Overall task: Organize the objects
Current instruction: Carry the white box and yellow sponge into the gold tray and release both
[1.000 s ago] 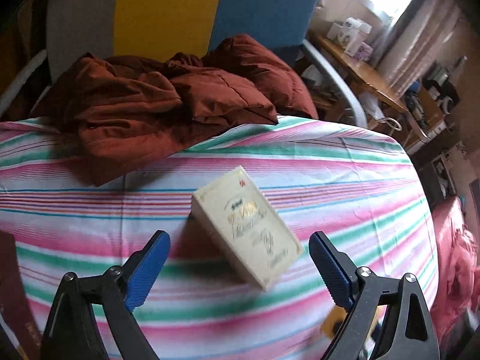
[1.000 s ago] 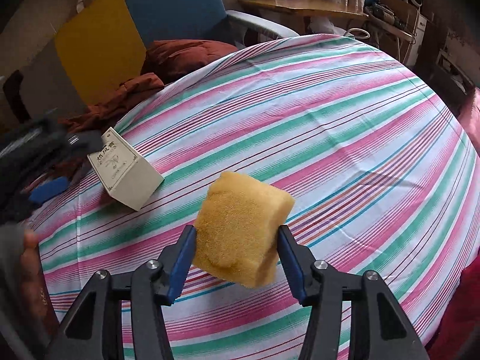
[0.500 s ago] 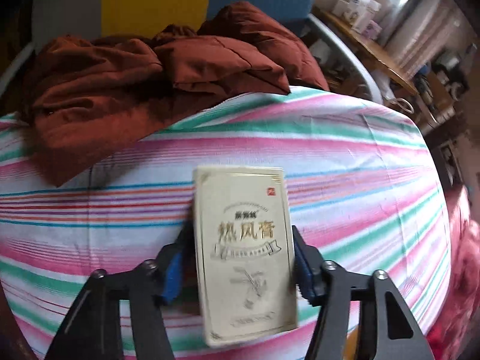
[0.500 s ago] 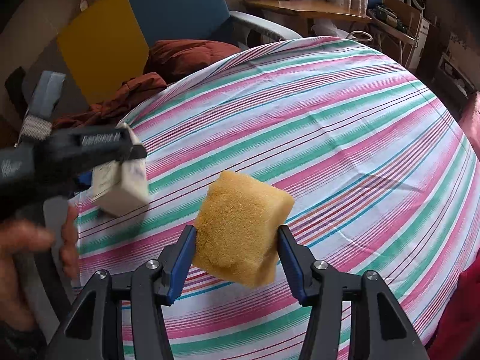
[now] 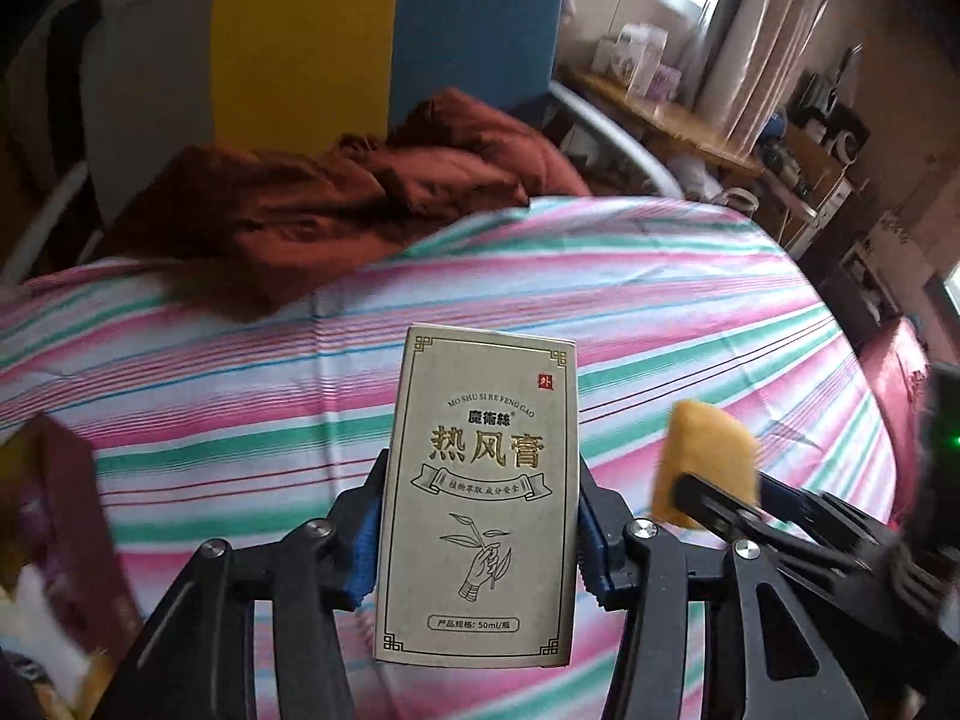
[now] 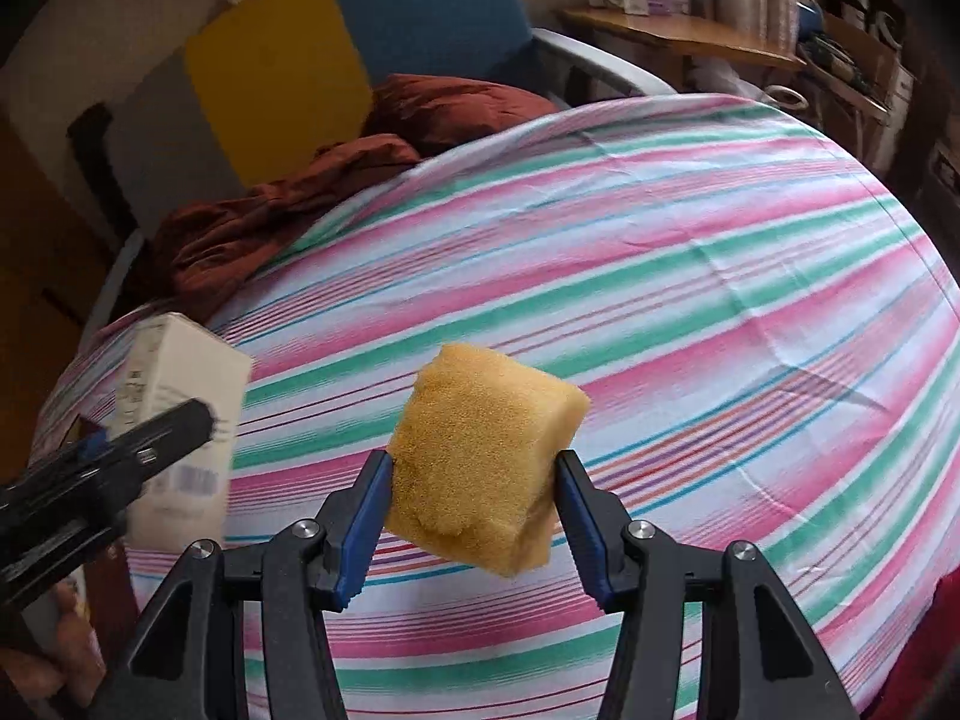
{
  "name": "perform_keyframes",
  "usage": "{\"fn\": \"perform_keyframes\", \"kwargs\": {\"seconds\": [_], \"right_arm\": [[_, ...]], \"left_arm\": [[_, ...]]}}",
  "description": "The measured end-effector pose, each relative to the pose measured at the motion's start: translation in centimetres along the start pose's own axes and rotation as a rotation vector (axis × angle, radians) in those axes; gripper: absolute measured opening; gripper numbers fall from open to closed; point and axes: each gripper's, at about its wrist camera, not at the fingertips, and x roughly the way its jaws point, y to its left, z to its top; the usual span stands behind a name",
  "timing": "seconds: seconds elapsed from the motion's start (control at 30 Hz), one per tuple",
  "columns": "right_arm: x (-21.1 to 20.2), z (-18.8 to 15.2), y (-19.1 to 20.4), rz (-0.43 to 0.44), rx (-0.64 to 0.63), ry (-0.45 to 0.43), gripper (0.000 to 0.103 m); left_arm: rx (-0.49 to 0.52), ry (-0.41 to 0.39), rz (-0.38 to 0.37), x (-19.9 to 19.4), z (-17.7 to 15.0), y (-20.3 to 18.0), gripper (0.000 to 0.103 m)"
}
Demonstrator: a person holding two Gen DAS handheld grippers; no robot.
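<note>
My left gripper [image 5: 477, 531]: jaws closing on the cream box [image 5: 480, 498], lifted off the striped cloth [image 5: 660, 312], centre frame.
My right gripper [image 6: 474, 510]: clamped on the yellow sponge [image 6: 480, 462], mid-frame.
Change: box was lying loose a moment ago.
Meaning: both items ready for placing.

I see a beige cardboard box [image 5: 480, 498] with gold lettering, a yellow-orange foam sponge [image 6: 483, 462], a pink, green and white striped bedsheet [image 6: 690, 276], and rust-brown crumpled cloth [image 5: 336, 210].
</note>
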Motion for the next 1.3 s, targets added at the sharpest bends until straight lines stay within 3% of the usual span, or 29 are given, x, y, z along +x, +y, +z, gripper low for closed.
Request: {"fn": "perform_keyframes", "kwargs": {"seconds": [0.27, 0.63, 0.9, 1.3], "right_arm": [[-1.7, -1.3, 4.3, 0.129, -0.158, -0.051, 0.055], [-3.5, -4.0, 10.8, 0.270, -0.311, -0.053, 0.055], [-5.5, -6.8, 17.2, 0.369, -0.378, -0.064, 0.055], [-6.3, -10.9, 26.2, 0.462, -0.524, -0.012, 0.055]], "left_arm": [[-0.008, -0.152, 0.019, -9.5, -1.8, 2.7, 0.053], [-0.019, -0.322, 0.160, -19.3, -7.6, 9.3, 0.053], [-0.082, -0.333, 0.238, -20.7, -11.8, 13.9, 0.053], [-0.306, -0.283, 0.236, -21.2, -17.7, 23.3, 0.053]]}}
